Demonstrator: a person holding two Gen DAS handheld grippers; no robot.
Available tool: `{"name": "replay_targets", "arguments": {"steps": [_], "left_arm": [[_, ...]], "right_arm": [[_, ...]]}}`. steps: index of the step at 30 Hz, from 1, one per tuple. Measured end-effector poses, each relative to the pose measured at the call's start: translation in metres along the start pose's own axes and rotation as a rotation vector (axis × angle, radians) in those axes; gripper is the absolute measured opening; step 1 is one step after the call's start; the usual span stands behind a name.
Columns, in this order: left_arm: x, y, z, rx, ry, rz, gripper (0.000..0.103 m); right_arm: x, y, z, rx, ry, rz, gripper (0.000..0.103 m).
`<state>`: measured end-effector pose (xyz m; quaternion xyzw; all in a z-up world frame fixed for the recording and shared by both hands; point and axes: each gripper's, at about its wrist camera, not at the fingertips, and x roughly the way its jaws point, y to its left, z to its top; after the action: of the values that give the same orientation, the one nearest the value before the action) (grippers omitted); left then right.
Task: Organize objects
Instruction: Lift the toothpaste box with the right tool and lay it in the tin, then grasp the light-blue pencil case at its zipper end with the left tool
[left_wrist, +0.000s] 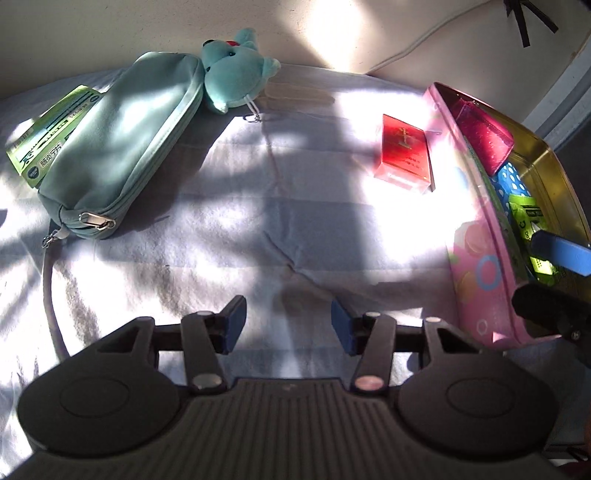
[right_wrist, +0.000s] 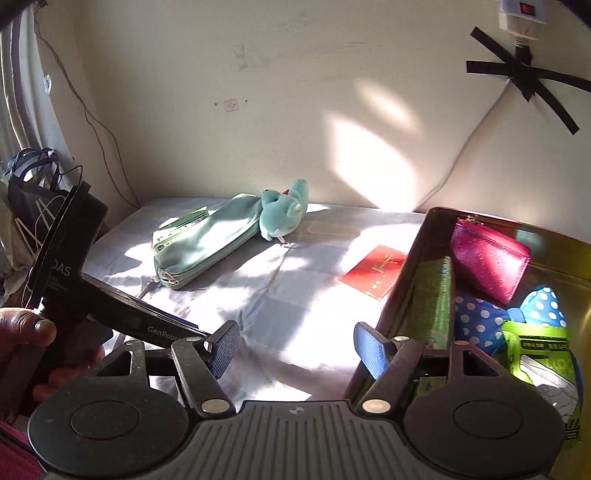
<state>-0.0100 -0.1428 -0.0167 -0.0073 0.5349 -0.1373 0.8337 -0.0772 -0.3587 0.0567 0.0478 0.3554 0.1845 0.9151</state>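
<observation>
**Between picks, tin half filled**

Upper left, the teal pencil case (left_wrist: 110, 147) and plush (left_wrist: 236, 70) wait on the bench (left_wrist: 258, 221). Left tongs (left_wrist: 288, 321) open, empty. Red box (left_wrist: 404, 155) looks next; tin (left_wrist: 476, 236) right. Right tongs (right_wrist: 295, 347) gape, empty.

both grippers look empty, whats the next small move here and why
Probably reach the left gripper toward the red box. Its fingers are open with nothing between them, and the box lies loose on the cloth right beside the tin, which already holds a pink pouch and other items. It looks like the nearest thing still out.
</observation>
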Motion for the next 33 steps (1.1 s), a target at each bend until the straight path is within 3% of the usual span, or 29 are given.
{"name": "replay_targets", "arguments": {"steps": [4,7,10,13,15,19,20,21,22,23,26,29,33], "left_arm": [[-0.008,0.048,-0.001,-0.099,0.000,0.005,0.057],[-0.017,0.099,0.006,-0.261,-0.020,-0.018,0.059],[-0.030,0.153,0.018,-0.426,-0.084,-0.002,0.060],[-0.035,0.182,0.033,-0.486,-0.139,0.038,0.063],[-0.031,0.187,0.045,-0.485,-0.158,0.039,0.069],[-0.003,0.184,0.061,-0.420,-0.139,0.040,0.071],[0.006,0.183,0.062,-0.412,-0.115,0.045,0.067],[0.013,0.182,0.061,-0.402,-0.091,0.032,0.055],[0.014,0.181,0.058,-0.385,-0.108,0.015,0.054],[0.012,0.177,0.056,-0.346,-0.111,-0.015,0.042],[0.002,0.171,0.049,-0.238,-0.127,0.003,0.030],[-0.008,0.179,0.032,-0.259,-0.070,-0.104,0.027],[-0.024,0.198,-0.007,-0.263,-0.029,-0.156,0.026]], "right_arm": [[0.032,0.020,0.002,0.012,0.088,0.046,0.056],[0.056,0.030,0.001,0.035,0.157,0.067,0.053],[0.071,0.043,0.001,0.048,0.188,0.077,0.053],[0.080,0.054,0.001,0.044,0.210,0.067,0.053],[0.083,0.059,0.002,0.047,0.221,0.056,0.053],[0.088,0.065,0.003,0.065,0.235,0.023,0.053],[0.089,0.065,0.004,0.068,0.237,0.016,0.053],[0.091,0.066,0.006,0.071,0.237,0.009,0.053],[0.093,0.066,0.008,0.073,0.238,0.004,0.053],[0.095,0.067,0.010,0.074,0.239,0.002,0.053],[0.104,0.067,0.018,0.092,0.242,0.006,0.053],[0.119,0.068,0.028,0.127,0.251,0.036,0.053],[0.141,0.077,0.046,0.139,0.251,0.075,0.053]]}}
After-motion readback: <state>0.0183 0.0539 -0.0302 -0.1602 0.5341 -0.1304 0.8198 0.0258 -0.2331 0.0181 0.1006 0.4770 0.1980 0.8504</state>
